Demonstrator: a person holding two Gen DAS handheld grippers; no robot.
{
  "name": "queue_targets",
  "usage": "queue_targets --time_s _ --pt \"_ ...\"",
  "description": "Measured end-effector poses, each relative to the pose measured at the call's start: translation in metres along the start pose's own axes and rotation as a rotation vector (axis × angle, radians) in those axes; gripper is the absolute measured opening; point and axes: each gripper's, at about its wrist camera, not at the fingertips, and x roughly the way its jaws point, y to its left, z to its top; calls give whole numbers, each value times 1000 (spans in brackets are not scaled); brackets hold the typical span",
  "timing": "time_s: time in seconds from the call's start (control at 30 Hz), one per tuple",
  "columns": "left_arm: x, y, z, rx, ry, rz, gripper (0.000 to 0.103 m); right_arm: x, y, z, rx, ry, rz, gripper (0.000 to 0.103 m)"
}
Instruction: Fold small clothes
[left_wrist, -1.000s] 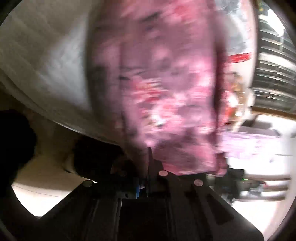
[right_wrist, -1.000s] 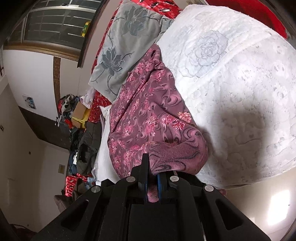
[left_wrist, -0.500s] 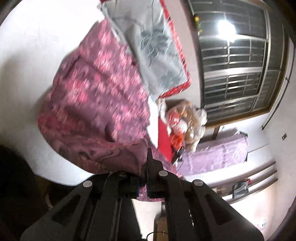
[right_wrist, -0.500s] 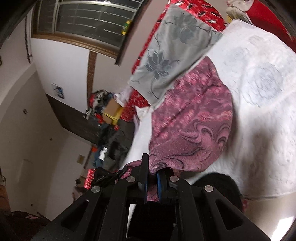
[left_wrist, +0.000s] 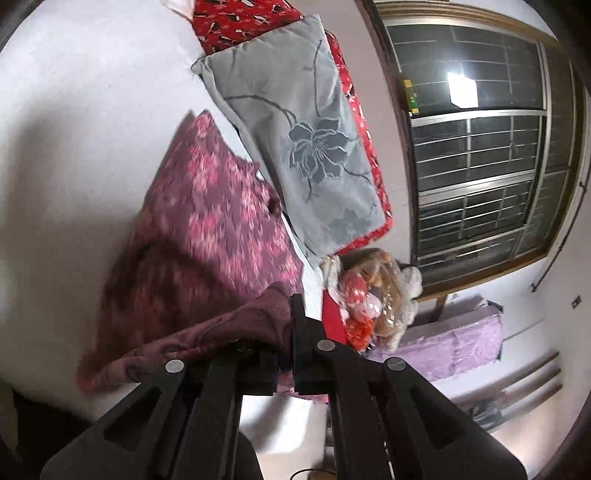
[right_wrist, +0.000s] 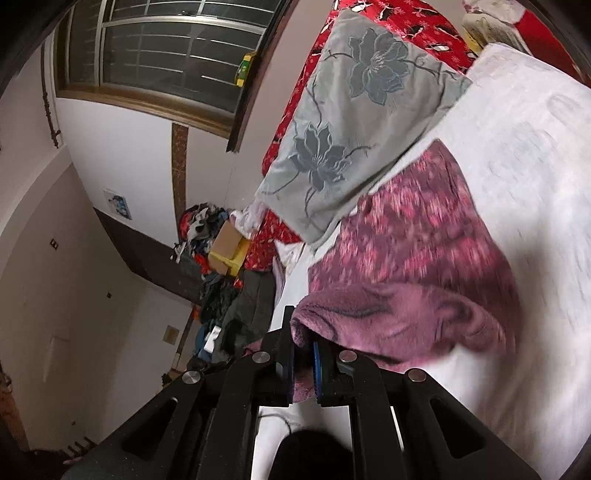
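Observation:
A purple garment with pink flowers (left_wrist: 207, 229) lies spread on the white bedspread (left_wrist: 74, 110), its far end next to a grey pillow. My left gripper (left_wrist: 286, 332) is shut on the garment's near edge, which bunches over the fingers. In the right wrist view the same garment (right_wrist: 413, 243) stretches from my right gripper (right_wrist: 303, 354), which is shut on another part of the near edge. Both grippers hold the edge a little above the bed.
A grey flowered pillow (left_wrist: 306, 140) lies on a red patterned cover (left_wrist: 240, 18) at the head of the bed. Stuffed toys (left_wrist: 373, 295) sit beside it. A barred window (left_wrist: 487, 155) is behind. Piled clothes and a box (right_wrist: 221, 251) stand by the wall.
Both grippers have pulled back from the bed with the garment's edge held. The garment, close in front of the left camera a second ago, now lies stretched out flatter on the bedspread.

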Motion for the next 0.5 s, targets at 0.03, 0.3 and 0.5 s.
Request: queue_targets --time_s 0.03,0.3,0.5 --pt "10 -1 13 8 -6 8 3 11 -6 12 10 -7 -3 7" --pt "85 15 97 39 -32 75 3 99 -68 87 121 -26 -72 7" --pt "141 27 144 52 14 180 3 148 -103 128 184 -32 -154 8"
